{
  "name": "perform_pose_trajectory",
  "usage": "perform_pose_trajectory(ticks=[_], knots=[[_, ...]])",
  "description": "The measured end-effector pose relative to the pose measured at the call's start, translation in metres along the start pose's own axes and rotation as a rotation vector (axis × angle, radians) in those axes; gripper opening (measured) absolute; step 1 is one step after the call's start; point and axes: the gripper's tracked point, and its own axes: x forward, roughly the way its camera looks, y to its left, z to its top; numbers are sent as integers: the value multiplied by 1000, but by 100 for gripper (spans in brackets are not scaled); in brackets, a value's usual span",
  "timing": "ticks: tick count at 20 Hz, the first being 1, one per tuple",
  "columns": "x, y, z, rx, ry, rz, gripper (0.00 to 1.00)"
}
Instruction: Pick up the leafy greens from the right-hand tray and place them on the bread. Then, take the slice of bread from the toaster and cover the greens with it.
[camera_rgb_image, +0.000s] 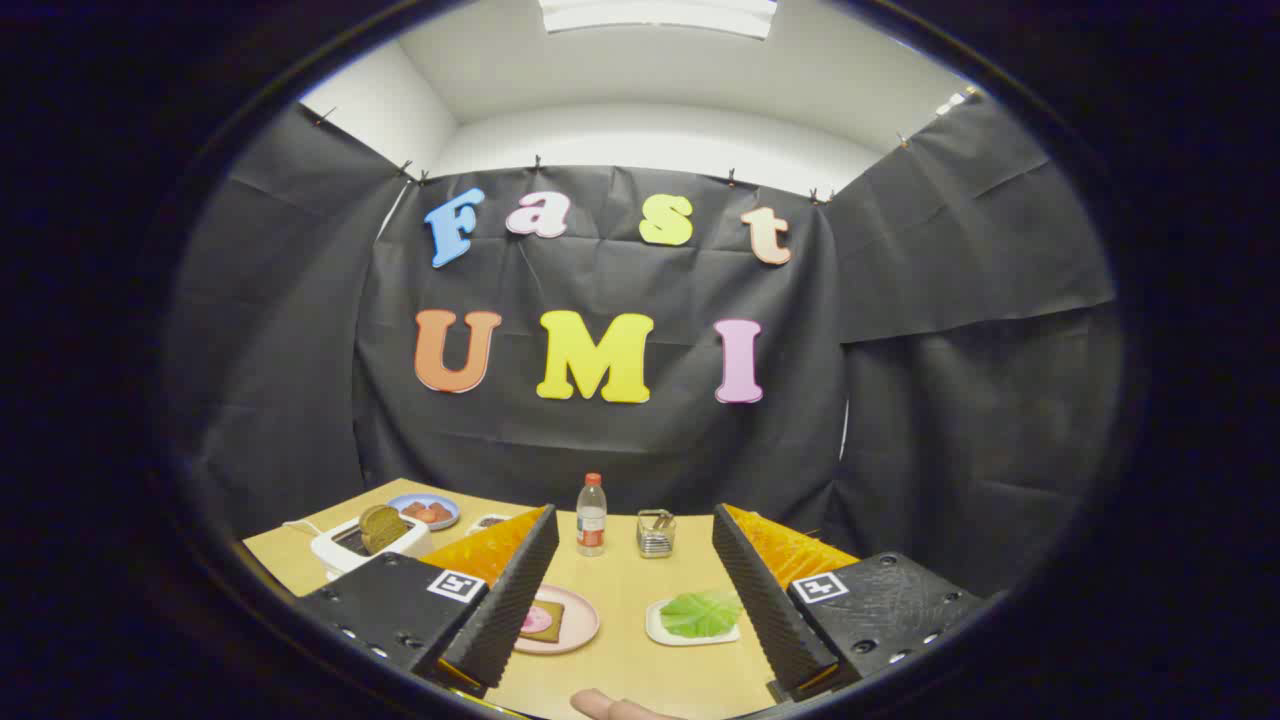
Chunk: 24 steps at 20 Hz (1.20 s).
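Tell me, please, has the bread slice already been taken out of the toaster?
No, the bread slice stands in the toaster, and the open tool holds nothing.

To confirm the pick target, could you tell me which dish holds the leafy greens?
The white tray by the right finger holds them; the pink plate carries bread.

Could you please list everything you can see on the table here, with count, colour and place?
table: one, light wood, under everything
toaster: one, white, far left, brown bread slice standing in it
blue plate: one, behind toaster, reddish food on it
pink plate: one, by left finger, bread with pink slice
white tray: one, by right finger, green leaf on it
bottle: one, clear, red cap, centre back
metal holder: one, beside bottle
gripper: one, open, holding nothing
fingertip: one, nearest edge
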Motion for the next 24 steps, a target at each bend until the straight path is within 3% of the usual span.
perform_pose_trajectory(ticks=[17, 24], knots=[[17, 12, -9, 21, 33, 59, 95], [45, -11, -23, 8, 49, -7, 95]])
